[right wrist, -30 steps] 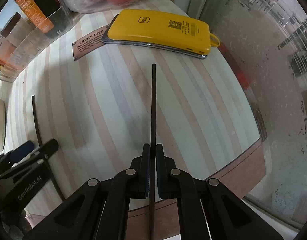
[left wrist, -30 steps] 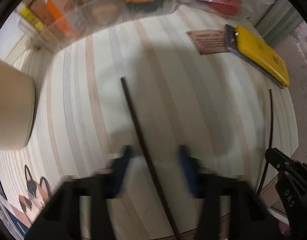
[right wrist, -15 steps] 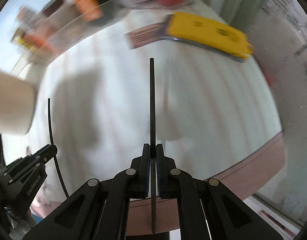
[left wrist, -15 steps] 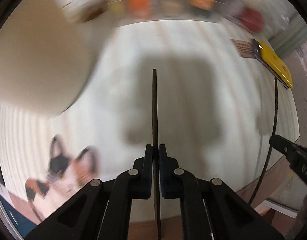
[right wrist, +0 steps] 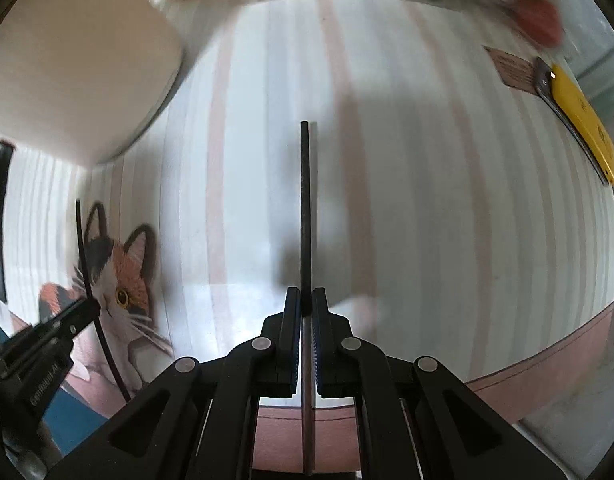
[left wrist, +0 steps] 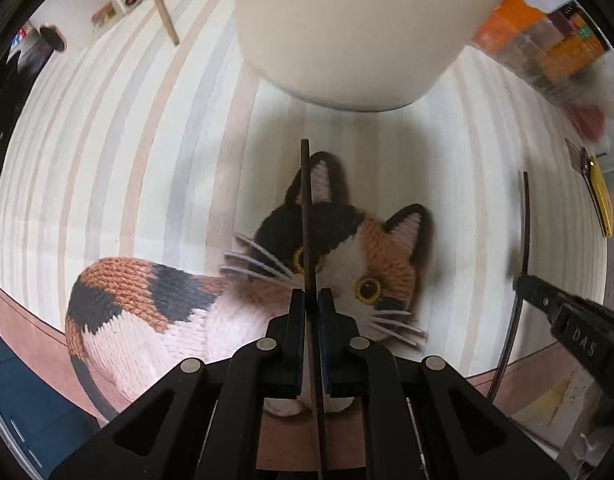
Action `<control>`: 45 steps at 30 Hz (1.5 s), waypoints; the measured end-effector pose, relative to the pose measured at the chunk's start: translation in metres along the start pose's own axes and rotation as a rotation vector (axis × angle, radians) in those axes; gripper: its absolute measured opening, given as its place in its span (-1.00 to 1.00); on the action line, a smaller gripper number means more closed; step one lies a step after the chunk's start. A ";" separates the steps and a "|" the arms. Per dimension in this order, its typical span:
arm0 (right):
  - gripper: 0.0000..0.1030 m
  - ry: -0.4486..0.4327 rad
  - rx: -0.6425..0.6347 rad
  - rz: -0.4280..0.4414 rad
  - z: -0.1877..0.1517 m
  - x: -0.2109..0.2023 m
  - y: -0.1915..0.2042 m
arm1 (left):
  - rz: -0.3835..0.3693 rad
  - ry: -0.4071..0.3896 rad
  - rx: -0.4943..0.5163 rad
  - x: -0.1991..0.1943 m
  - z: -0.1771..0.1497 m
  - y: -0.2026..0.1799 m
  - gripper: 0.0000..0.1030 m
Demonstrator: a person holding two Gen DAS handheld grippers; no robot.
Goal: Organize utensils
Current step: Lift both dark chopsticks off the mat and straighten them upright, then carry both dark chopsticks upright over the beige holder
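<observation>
Nearest to us, the left hand-held gripper (left wrist: 311,304) is clamped on a dark chopstick (left wrist: 307,216), its blue pads (left wrist: 297,340) pressing the stick partway along, so that a long stretch runs forward and the rest passes back between the fingers. The right hand-held gripper (right wrist: 306,304) is closed the same way on a second dark chopstick (right wrist: 304,208). We judge both sticks to be light, thin and stiff: they will not sag, but a smooth round shaft can swivel or slide between flat pads, so we would keep the hold near the middle, square across the shaft, and firm rather than hard.

Below the left stick lies a knitted calico cat picture (left wrist: 347,264) on the striped table (left wrist: 107,160); from the right wrist view the same cat shows at the left, beside the other gripper.

Further on stands a tall cream container (left wrist: 347,28), close ahead of the left stick and off to the left of the right one. We take it to be the utensil holder, though its mouth is out of view. A yellow device (right wrist: 583,120) lies at the far right edge
</observation>
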State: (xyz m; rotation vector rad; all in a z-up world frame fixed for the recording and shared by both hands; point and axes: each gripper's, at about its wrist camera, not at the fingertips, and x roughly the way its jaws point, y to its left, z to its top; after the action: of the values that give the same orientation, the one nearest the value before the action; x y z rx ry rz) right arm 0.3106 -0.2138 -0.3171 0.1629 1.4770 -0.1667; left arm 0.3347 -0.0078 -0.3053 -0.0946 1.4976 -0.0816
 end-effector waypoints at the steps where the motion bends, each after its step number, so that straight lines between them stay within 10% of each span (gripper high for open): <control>1: -0.89 0.011 0.000 -0.009 -0.002 0.001 0.003 | -0.003 -0.006 -0.002 0.001 0.002 0.001 -0.84; 28: -0.89 0.000 0.040 -0.055 -0.006 0.011 0.051 | 0.035 -0.053 0.064 -0.014 0.007 -0.026 -0.93; 45: -0.90 -0.382 -0.066 -0.031 -0.013 -0.103 0.086 | 0.050 -0.416 0.056 -0.143 0.004 -0.002 -0.94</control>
State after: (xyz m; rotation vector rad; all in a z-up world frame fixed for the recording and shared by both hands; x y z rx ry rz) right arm 0.3073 -0.1263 -0.2154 0.0507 1.1036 -0.1636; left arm 0.3281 0.0062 -0.1626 -0.0263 1.0810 -0.0596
